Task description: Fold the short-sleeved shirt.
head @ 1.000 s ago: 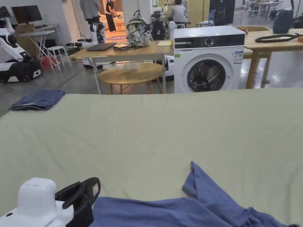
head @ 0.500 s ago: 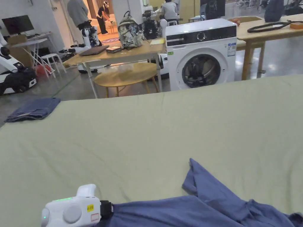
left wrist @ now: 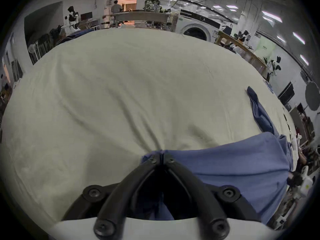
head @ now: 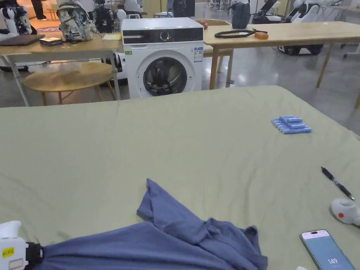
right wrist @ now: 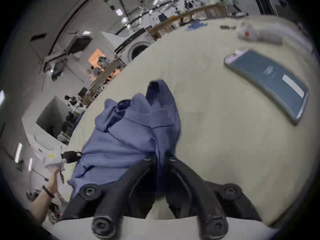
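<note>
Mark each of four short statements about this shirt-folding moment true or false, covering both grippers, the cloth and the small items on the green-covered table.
1. The left gripper is shut on the blue short-sleeved shirt. True.
2. The right gripper hangs open above the shirt. False: its jaws pinch a fold of the blue cloth between them.
3. The shirt is already folded into a neat rectangle. False: it lies crumpled, with one sleeve sticking out across the pale green table cover.
4. A black pen and a smartphone with a lit screen lie on the cover to the shirt's right. True.
</note>
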Available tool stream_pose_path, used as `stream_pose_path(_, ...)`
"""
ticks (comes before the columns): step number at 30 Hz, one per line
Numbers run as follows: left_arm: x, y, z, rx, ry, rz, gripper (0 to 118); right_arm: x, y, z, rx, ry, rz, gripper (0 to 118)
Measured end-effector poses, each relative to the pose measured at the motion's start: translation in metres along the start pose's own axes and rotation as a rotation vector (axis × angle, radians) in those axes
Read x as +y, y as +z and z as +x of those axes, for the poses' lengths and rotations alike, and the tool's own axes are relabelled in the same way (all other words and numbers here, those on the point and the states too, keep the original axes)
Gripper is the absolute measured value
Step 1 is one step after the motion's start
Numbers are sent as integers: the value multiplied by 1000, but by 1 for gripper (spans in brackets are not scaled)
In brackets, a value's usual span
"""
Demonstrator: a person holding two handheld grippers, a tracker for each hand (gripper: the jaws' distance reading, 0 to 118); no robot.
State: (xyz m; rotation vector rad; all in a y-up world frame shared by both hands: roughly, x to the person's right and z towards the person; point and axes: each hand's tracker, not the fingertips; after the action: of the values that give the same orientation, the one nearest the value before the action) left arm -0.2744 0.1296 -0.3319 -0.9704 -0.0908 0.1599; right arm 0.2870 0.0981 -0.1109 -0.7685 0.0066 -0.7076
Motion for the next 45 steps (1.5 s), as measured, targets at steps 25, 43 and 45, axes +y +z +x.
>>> stream_pose_path(25, 123, 367, 28, -197, -16, 948, 0, 260, 137, -241, 172, 505, 607, 6)
stream_pose_path(43, 254, 327, 52, 20, -85, 890, 0, 393, 44, -354, -17, 622, 621, 6)
stream_pose_path(45, 257, 313, 50, 8, -70, 877, 0, 397, 29, -354, -37, 613, 613, 6)
